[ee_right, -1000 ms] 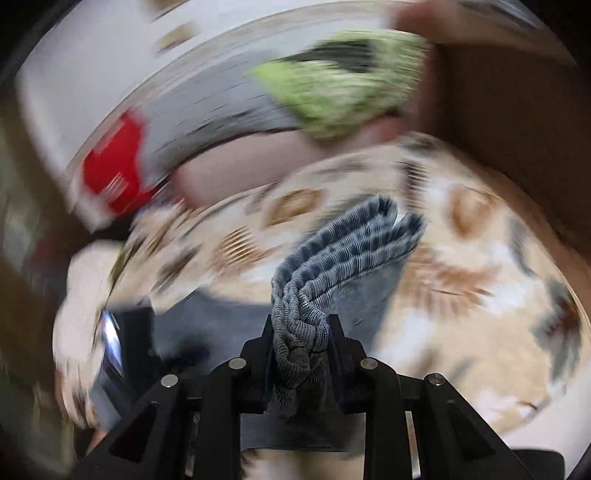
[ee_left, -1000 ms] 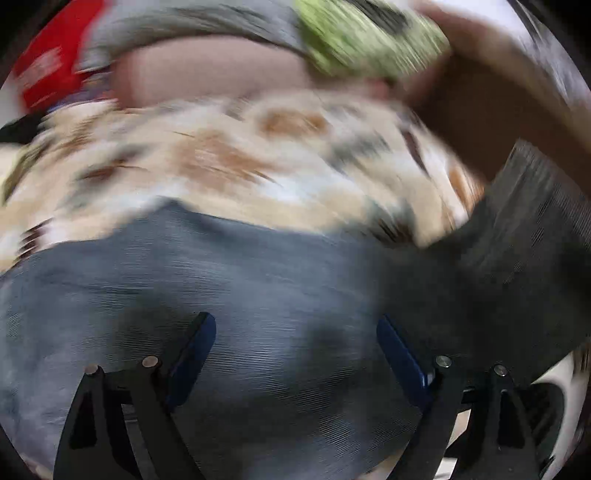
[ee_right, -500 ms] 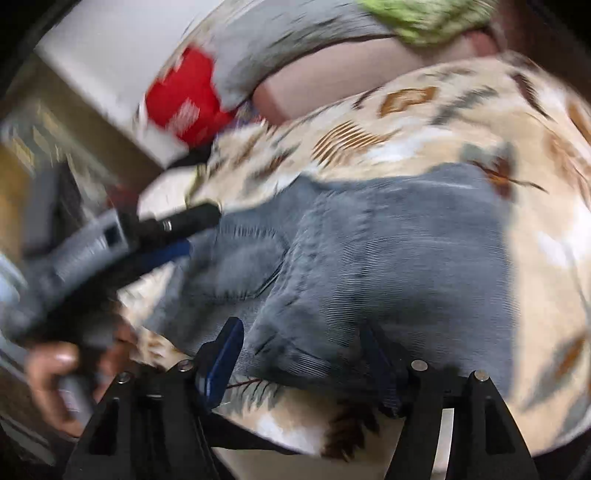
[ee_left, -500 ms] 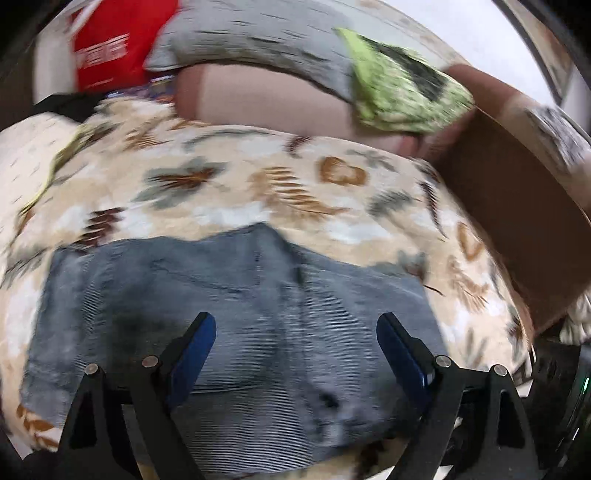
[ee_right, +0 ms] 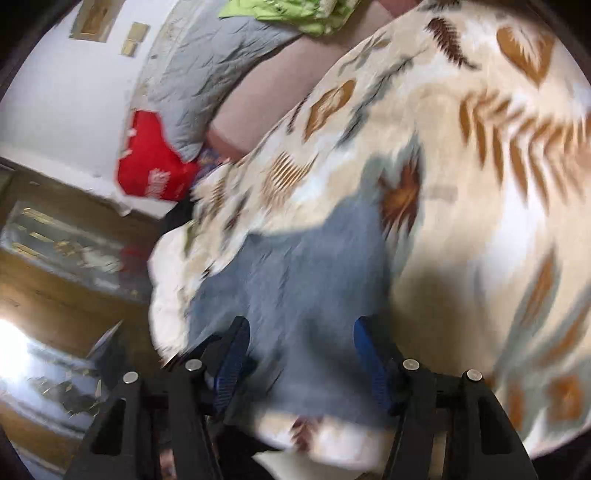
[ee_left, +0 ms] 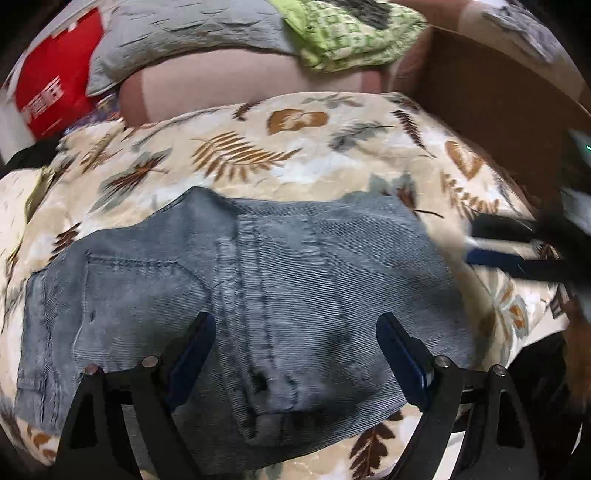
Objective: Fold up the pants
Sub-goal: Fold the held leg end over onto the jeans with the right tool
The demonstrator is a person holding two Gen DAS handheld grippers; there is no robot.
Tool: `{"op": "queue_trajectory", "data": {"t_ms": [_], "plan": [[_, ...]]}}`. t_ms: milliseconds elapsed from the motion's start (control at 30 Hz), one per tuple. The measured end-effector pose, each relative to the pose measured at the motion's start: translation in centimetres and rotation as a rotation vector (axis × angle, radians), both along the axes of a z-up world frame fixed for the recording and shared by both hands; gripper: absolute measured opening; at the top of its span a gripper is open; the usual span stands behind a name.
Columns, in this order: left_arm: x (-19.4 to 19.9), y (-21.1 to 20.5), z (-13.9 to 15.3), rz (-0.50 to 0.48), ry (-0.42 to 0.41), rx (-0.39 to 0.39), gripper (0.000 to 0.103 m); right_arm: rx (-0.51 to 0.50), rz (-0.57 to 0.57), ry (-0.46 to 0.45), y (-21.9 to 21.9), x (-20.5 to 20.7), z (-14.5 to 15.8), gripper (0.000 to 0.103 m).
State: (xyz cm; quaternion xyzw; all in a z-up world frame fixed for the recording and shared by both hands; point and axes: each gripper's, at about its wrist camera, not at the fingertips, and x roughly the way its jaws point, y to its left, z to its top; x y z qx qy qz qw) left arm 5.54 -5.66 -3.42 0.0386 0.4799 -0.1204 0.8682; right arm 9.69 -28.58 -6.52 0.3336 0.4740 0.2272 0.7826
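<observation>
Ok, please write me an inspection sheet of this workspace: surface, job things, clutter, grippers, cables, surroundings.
Surface: leaf-print bedspread, wrinkled.
Job's things: grey pants, folded into a compact stack, lying flat near the bed edge.
Clutter: green cloth, grey pillow, red bag, brown cardboard box.
Grippers: left gripper open above the pants; right gripper open, holding nothing.
Cables: nothing seen.
Surroundings: white wall, wooden furniture, blurred.
</observation>
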Motion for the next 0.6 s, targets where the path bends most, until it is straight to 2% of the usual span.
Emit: {"op": "queue_trajectory", "data": {"t_ms": [100, 133, 200, 233, 267, 300, 333, 367, 433, 467, 500, 533, 567, 600], "plan": [[0.9, -0.1, -3.3, 0.014, 0.101, 0.036, 0.089, -0.077, 0.016, 0.089, 0.2, 4.6, -1.9, 0.063], [0.8, 0.0, -3.9, 0.015, 0.105, 0.040, 0.089, -0.080, 0.038, 0.106, 0.3, 5.8, -2.6, 0.063], [0.3, -0.3, -3.8, 0.002, 0.063, 0.055, 0.091, -0.076, 0.059, 0.126, 0.6, 7.9, -3.6, 0.062], [0.3, -0.2, -3.8, 0.003, 0.064, 0.051, 0.091, -0.084, 0.050, 0.123, 0.8, 8.6, -3.7, 0.058], [0.3, -0.1, -3.8, 0.006, 0.068, 0.043, 0.091, -0.099, 0.067, 0.109, 1.3, 9.3, -3.4, 0.050], [0.3, 0.0, -3.8, 0.005, 0.068, 0.037, 0.092, -0.133, 0.080, 0.106, 1.4, 9.4, -3.3, 0.025], [0.2, 0.1, -3.9, 0.001, 0.067, 0.032, 0.092, -0.169, 0.088, 0.101, 2.0, 9.6, -3.0, 0.017], [0.1, 0.2, -3.9, -0.003, 0.060, 0.028, 0.092, -0.208, 0.100, 0.062, 2.6, 9.4, -2.1, 0.014], [-0.1, 0.3, -4.1, -0.005, 0.043, 0.022, 0.093, -0.307, 0.096, -0.057, 3.8, 8.5, 0.2, 0.013], [-0.1, 0.2, -4.2, -0.002, 0.041, 0.027, 0.094, -0.366, 0.106, -0.062, 4.3, 8.5, -0.1, 0.013], [-0.1, 0.1, -4.3, -0.001, 0.040, 0.034, 0.094, -0.411, 0.110, -0.024, 4.5, 9.2, -1.1, 0.013], [-0.1, 0.0, -4.2, 0.002, 0.044, 0.038, 0.094, -0.434, 0.093, 0.000, 4.5, 9.7, -2.2, 0.019], [0.0, 0.1, -4.0, 0.005, 0.052, 0.033, 0.094, -0.400, 0.061, -0.004, 3.7, 9.6, -2.6, 0.020], [0.0, 0.3, -3.7, 0.008, 0.059, 0.018, 0.094, -0.350, 0.035, -0.003, 3.1, 9.4, -2.4, 0.025]]}}
